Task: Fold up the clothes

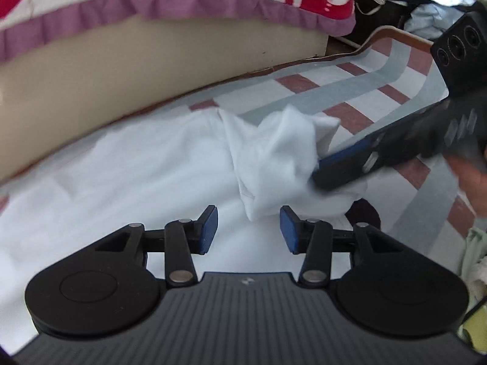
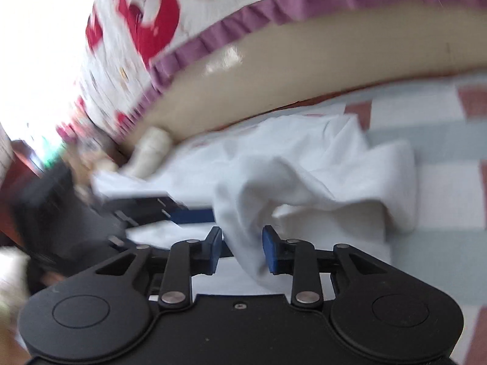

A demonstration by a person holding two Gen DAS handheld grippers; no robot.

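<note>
We find the white garment (image 1: 170, 164) spread on the checked mat (image 1: 359, 91). Right hand-held gripper (image 2: 240, 251) has a bunched fold between parted fingers; left hand-held gripper (image 1: 249, 232) apart, empty, over the garment.

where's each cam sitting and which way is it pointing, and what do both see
Left wrist: sits on the left hand-held gripper, looks forward over the white garment on the checked mat toward the bed; the right hand-held gripper enters from the right, with a blurred hand.
Right wrist: sits on the right hand-held gripper, cloth between its parted fingers, facing the bed; the left hand-held gripper shows at left.
Shared: the garment, the mat, the bed's purple frill.
</note>
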